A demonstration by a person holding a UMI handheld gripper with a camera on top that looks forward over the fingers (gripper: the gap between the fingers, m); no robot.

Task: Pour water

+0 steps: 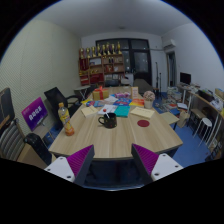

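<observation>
Gripper (112,165) hangs wide open before a cluttered wooden table (110,135), holding nothing.
A bottle (67,117) with orange contents stands near the table's left edge, well beyond the fingers; the small items around the black mug (108,120) are too tiny to identify.

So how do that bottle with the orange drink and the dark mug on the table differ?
The bottle is tall and slim; the mug is short and squat. The bottle looks see-through, with orange liquid inside; the mug is dark and opaque. The bottle stands near the table's side edge; the mug sits nearer the middle. Both stand upright on the table, well beyond the gripper's open fingers.
</observation>
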